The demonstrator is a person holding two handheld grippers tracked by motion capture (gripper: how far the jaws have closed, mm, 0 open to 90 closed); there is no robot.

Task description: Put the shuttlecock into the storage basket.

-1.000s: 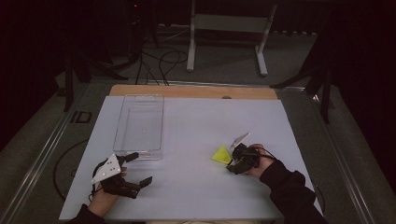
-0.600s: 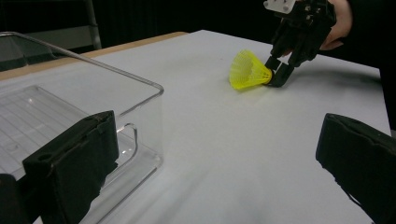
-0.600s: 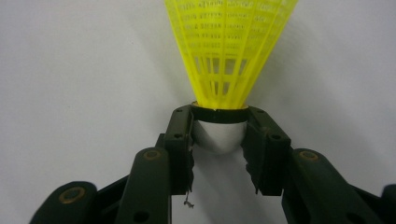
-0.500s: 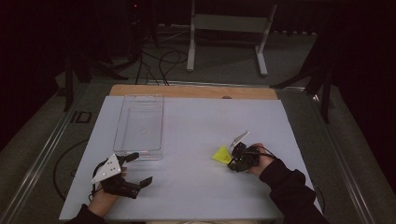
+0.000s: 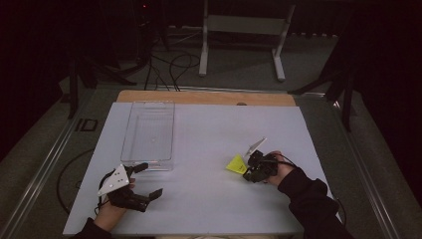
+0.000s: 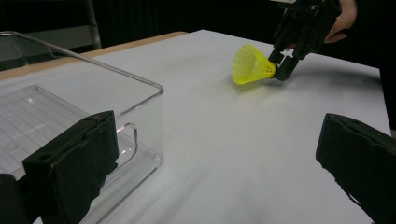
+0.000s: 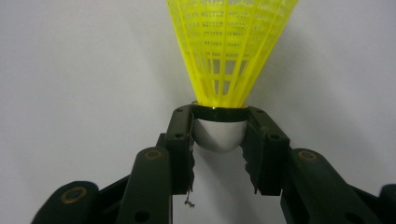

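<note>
- Black jaws of the right gripper (image 7: 219,135) are closed on the white cork of the shuttlecock (image 7: 231,51); one pad sits on each side of the cork, just below the dark band where the yellow skirt begins.
- Skirt points straight ahead of the fingertips, flaring away from them. In the left gripper view the shuttlecock (image 6: 252,64) lies low on the table (image 6: 224,140), skirt rim touching or just above the white surface; which of the two cannot be told.
- Step in hand, as judged: the grasp is made and the lift has not yet begun.
- Left gripper (image 5: 143,180) stands wide open and holds nothing. One finger (image 6: 70,163) shows in front of the near wall of the tray (image 6: 140,135); the other finger (image 6: 359,163) is well apart from it over bare table.
- Clear plastic tray (image 5: 149,132) is empty and lies beyond the left fingertips, well apart from the right gripper (image 5: 251,171) across the table.
- Next move, as judged: raise the shuttlecock clear of the surface, carry it across toward the tray, and clear the tray wall before release. The grip is on a rounded cork, so pressure should be held steady; the light skirt could catch on the rim.
</note>
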